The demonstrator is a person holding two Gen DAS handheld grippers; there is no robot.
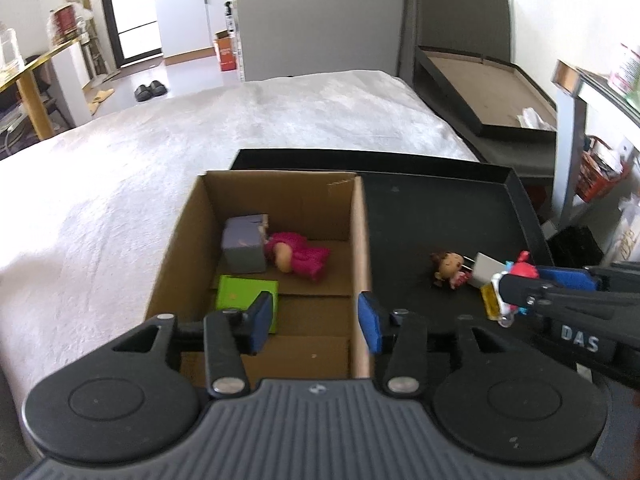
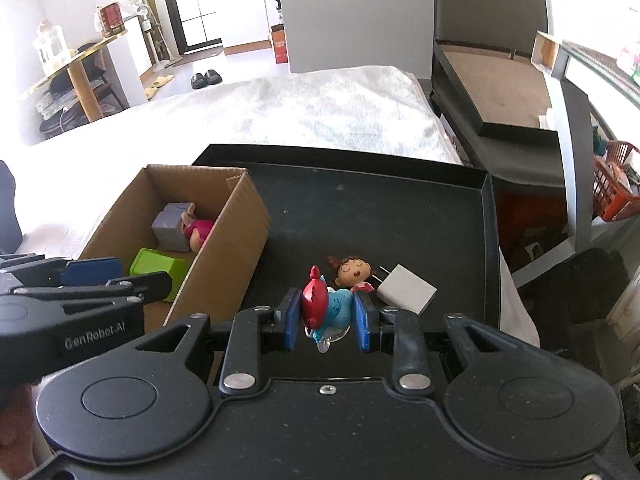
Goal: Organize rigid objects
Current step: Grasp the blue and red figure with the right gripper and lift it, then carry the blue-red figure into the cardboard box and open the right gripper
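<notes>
Bed (image 1: 280,120): white cover filling the middle of both views, with the tray and box set on it.
Tray (image 1: 440,216): black and shallow with raised walls, at right of centre in the left wrist view and at centre in the right wrist view.
Box (image 1: 362,240): open brown cardboard, its right wall beside the tray's floor; it sits at lower centre in the left wrist view and at left in the right wrist view.
Left gripper (image 1: 314,320): low in its own view, above the box's near right corner; blue pads apart, one inside the box, one at the right wall, nothing between them. In the right wrist view it shows at the left edge (image 2: 104,280).
Right gripper (image 2: 327,314): bottom centre of its own view, over the tray; pads clenched on the toy. In the left wrist view it enters from the right edge.
Grey block (image 1: 245,244): in the box, toward the back left.
Green block (image 1: 246,296): in the box, nearer than the grey one.
Pink doll (image 1: 298,258): lying in the box, touching the grey block.
Charger (image 2: 408,292): white, flat on the tray, just right of the small doll.
Small doll (image 2: 354,274): brown-haired, lying on the tray beyond the right gripper.
Toy (image 2: 326,304): red and light blue figure, held between the right pads.
</notes>
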